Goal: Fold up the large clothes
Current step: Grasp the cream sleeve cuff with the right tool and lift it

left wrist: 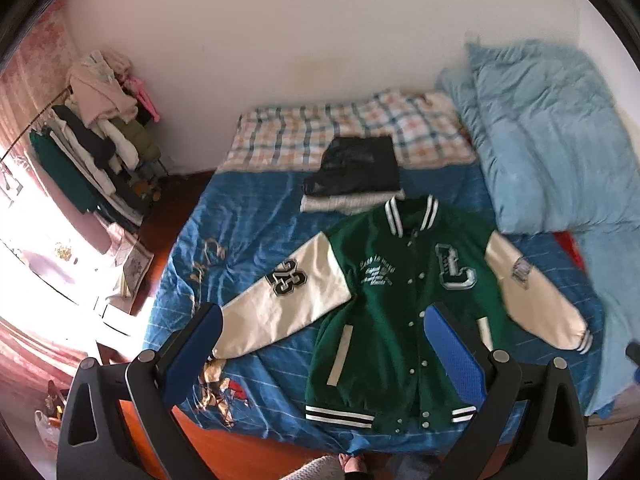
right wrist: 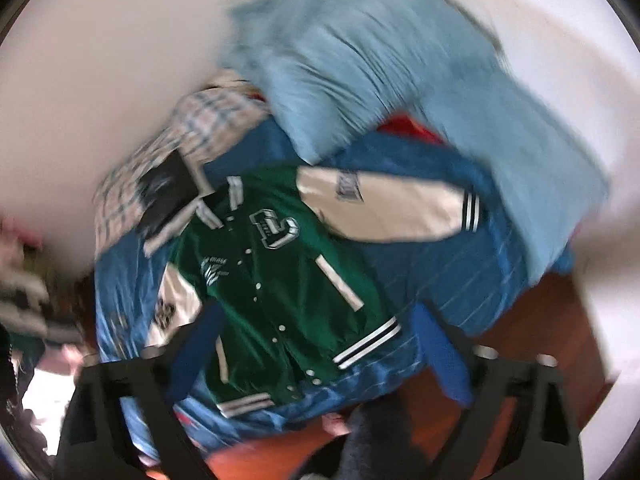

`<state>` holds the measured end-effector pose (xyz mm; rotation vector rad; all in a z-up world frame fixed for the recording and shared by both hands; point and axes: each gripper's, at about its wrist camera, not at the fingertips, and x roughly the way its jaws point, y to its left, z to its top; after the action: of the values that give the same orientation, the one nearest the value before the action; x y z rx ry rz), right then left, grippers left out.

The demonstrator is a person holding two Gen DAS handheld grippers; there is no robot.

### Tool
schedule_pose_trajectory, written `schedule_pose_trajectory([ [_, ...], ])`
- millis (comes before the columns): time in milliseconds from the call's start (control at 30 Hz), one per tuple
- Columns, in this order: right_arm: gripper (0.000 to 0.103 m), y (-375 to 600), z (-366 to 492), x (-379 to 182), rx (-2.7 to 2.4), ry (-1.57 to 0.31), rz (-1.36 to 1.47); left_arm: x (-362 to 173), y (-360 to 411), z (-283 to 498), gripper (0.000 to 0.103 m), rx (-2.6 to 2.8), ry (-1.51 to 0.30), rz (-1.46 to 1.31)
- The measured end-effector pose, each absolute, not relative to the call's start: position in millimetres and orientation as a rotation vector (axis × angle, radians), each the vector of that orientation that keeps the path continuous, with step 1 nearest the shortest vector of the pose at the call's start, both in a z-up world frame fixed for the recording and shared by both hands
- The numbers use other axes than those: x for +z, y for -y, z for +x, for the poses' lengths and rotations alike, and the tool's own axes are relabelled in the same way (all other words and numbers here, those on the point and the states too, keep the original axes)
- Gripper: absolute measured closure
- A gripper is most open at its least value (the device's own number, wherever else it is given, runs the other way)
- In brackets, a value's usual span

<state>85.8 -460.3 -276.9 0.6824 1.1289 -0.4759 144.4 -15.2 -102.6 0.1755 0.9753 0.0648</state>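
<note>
A green varsity jacket point(left wrist: 384, 320) with cream sleeves lies flat, face up and buttoned, on the blue bedspread point(left wrist: 248, 232), both sleeves spread outward. It also shows in the blurred right wrist view point(right wrist: 280, 280). My left gripper point(left wrist: 320, 344) is open and empty above the jacket's lower left part. My right gripper point(right wrist: 316, 356) is open and empty above the jacket's hem.
A folded dark garment point(left wrist: 356, 172) on a white one lies beyond the collar. A light blue duvet point(left wrist: 552, 140) is heaped at the right. A checked sheet point(left wrist: 304, 136) covers the far end. A clothes rack point(left wrist: 96, 132) stands at the left. Wooden floor point(left wrist: 248, 452) lies below the bed edge.
</note>
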Motion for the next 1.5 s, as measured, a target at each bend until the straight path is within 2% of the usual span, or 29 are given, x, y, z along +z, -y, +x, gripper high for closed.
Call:
schedule_pose_trajectory([
  [33, 0.051, 479, 87, -304, -0.501, -1.144, 0.739, -120, 19, 156, 0.000, 0.080, -0.991, 0.181],
  [167, 0.051, 545, 89, -396, -0.561, -1.134, 0.882, -171, 34, 191, 0.000, 0.150, -1.064, 0.197],
  [200, 0.051, 562, 92, -422, -0.577, -1.129, 0.918, -187, 40, 201, 0.000, 0.182, -1.083, 0.208],
  [233, 0.048, 581, 95, -451, -0.602, -1.130, 0.960, -204, 45, 211, 0.000, 0.205, -1.102, 0.210],
  [267, 0.040, 598, 98, -477, -0.620, -1.125, 0.999, -212, 48, 217, 0.000, 0.215, -1.111, 0.207],
  [333, 0.036, 636, 101, -538, -0.685, -1.114, 1.099, -251, 60, 235, 0.000, 0.248, -1.146, 0.213],
  [533, 0.035, 749, 100, -688, -0.874, -0.975, 1.287, -366, 84, 277, 0.000, 0.306, -1.269, 0.276],
  [633, 0.035, 788, 114, -735, -0.906, -0.934, 1.295, -407, 93, 293, 0.000, 0.331, -1.305, 0.278],
  [700, 0.033, 805, 134, -756, -0.919, -0.978, 1.255, -435, 100, 301, 0.000, 0.330, -1.334, 0.265],
  [767, 0.033, 814, 157, -759, -0.946, -1.039, 1.179, -455, 110, 305, 0.000, 0.310, -1.348, 0.272],
  [800, 0.037, 817, 165, -757, -0.948, -1.039, 1.147, -463, 117, 308, 0.000, 0.295, -1.348, 0.285],
  [833, 0.067, 821, 172, -752, -0.939, -1.028, 1.113, -471, 126, 309, 0.000, 0.280, -1.347, 0.300],
  [867, 0.086, 828, 180, -747, -0.917, -1.016, 1.100, -476, 132, 311, 0.000, 0.265, -1.345, 0.308],
  [1033, 0.089, 868, 225, -689, -0.890, -0.889, 0.979, -494, 176, 316, 0.000, 0.149, -1.321, 0.383],
  [1233, 0.090, 904, 325, -624, -0.818, -0.769, 0.874, -503, 244, 340, 0.000, -0.003, -1.315, 0.314],
  [1400, 0.090, 878, 393, -577, -0.671, -0.728, 0.829, -524, 316, 363, 0.000, -0.113, -1.273, 0.304],
  [1500, 0.090, 841, 419, -549, -0.558, -0.715, 0.812, -554, 353, 378, 0.000, -0.156, -1.296, 0.337],
])
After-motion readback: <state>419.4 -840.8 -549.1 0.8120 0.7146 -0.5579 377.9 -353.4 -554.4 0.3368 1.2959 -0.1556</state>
